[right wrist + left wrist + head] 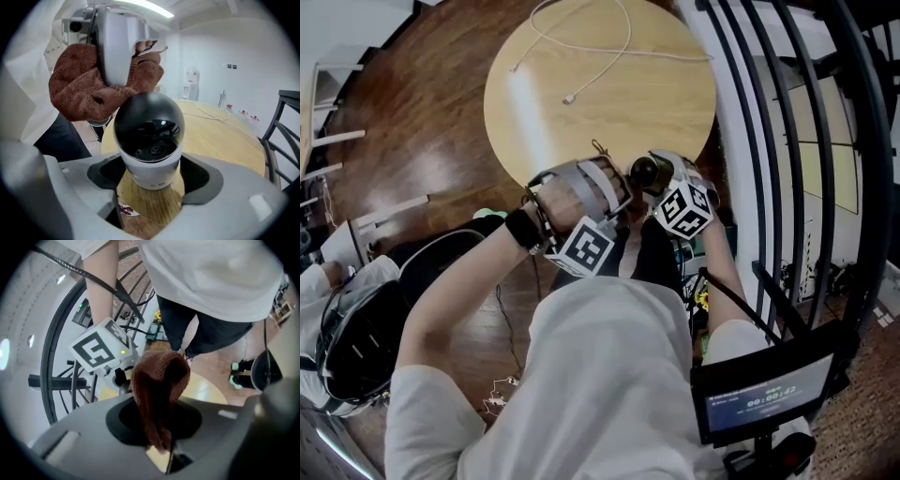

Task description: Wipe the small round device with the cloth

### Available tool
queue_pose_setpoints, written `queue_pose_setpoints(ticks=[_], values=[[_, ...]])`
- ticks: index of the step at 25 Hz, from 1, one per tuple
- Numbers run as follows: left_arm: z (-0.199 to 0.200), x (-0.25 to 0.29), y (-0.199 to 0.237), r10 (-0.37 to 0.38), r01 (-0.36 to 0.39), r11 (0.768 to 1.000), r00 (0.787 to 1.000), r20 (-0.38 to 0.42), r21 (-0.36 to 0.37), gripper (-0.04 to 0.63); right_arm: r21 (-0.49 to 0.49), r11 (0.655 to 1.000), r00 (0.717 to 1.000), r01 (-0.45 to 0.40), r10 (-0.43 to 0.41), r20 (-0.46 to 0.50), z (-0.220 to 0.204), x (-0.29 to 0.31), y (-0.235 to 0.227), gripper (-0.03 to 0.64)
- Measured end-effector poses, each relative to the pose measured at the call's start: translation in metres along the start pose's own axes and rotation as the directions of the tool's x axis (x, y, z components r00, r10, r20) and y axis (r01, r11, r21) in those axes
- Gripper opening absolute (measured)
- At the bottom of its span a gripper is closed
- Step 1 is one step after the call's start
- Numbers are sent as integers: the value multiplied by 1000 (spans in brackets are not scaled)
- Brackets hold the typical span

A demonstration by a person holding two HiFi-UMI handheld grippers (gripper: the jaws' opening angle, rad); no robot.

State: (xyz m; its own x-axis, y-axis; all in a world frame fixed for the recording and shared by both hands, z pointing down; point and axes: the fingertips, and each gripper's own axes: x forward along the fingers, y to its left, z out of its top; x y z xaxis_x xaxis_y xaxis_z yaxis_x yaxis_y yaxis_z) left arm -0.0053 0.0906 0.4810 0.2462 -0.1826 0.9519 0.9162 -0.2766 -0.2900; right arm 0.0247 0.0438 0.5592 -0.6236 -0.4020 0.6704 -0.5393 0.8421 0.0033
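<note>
The small round device (149, 136) is a white body with a glossy black dome, and my right gripper (151, 183) is shut on its base. In the head view the device (643, 172) is held just off the near edge of the round wooden table (609, 84). A brown knitted cloth (159, 394) is clamped in my left gripper (161, 446), which is shut on it. In the right gripper view the cloth (84, 93) bunches against the upper left of the dome, with the left gripper (115, 47) above it. The two grippers (581, 202) (680, 202) sit side by side.
A white cable (600, 56) lies across the far part of the table. A black metal railing (806, 159) stands at the right. A black bag (356, 347) rests on the wooden floor at the left, and a small screen (769, 398) is at the lower right.
</note>
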Motion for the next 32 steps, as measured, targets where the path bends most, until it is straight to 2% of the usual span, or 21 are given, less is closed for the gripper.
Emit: queue_pose_setpoints(ticks=[3,5,7,8,9,10,12,14,17,18,19,20,23,25,26,27,28,30,31,32], values=[[6,2,-15,3,1,993,1000,29,-119,84,-13,1000,999,4,-5,-52,-8,1,-1,359],[7,6,-18,42,-25,969,997,62,-246,84,-17,1000,997,0,-2,-74,-16,-1,-3,359],[6,12,-22,76,-34,921,993,95,-389,84,-5,1000,997,-4,3,-82,-25,-7,-3,359],[7,13,-26,88,-25,885,989,115,-465,84,4,1000,997,-4,4,-83,-28,-11,-1,359],[8,11,-29,103,-10,839,985,140,-544,84,16,1000,997,-2,3,-81,-30,-17,1,359],[9,8,-29,127,8,780,977,170,-625,84,30,1000,997,4,-1,-76,-29,-24,3,359],[3,0,-20,209,32,635,955,212,-772,84,51,998,998,33,-30,-58,-22,-42,-4,359],[-12,-7,-8,310,45,471,926,213,-881,84,61,995,997,76,-74,-33,-8,-61,-16,359],[-41,-24,13,463,76,229,869,178,-970,84,67,988,990,141,-143,21,19,-91,-35,359],[-51,-31,22,513,88,161,843,160,-983,84,72,985,986,156,-160,48,30,-100,-41,359],[-61,-40,32,560,97,107,817,140,-990,84,80,983,982,167,-173,80,43,-109,-46,359],[-70,-50,42,598,96,69,793,118,-993,85,88,980,976,176,-186,115,56,-118,-50,359],[-93,-71,64,659,64,-11,751,41,-998,86,98,972,947,213,-230,226,103,-145,-64,356],[-110,-84,78,691,55,-71,723,-9,-996,86,101,963,914,249,-268,304,134,-165,-76,324],[-119,-91,86,703,49,-96,711,-33,-994,86,104,958,894,269,-288,343,149,-176,-82,295],[-126,-98,92,707,37,-112,705,-54,-993,86,108,952,872,287,-306,382,163,-186,-86,270],[-132,-104,97,705,18,-117,705,-70,-993,86,108,946,849,306,-322,419,176,-195,-88,262],[-140,-114,105,699,-21,-109,709,-92,-994,86,93,933,802,347,-347,486,198,-210,-89,247],[-142,-121,109,706,-33,-108,701,-100,-994,86,90,927,782,365,-357,511,206,-215,-88,232],[-145,-129,112,721,-39,-113,684,-109,-993,86,99,921,764,377,-369,530,213,-221,-87,206]])
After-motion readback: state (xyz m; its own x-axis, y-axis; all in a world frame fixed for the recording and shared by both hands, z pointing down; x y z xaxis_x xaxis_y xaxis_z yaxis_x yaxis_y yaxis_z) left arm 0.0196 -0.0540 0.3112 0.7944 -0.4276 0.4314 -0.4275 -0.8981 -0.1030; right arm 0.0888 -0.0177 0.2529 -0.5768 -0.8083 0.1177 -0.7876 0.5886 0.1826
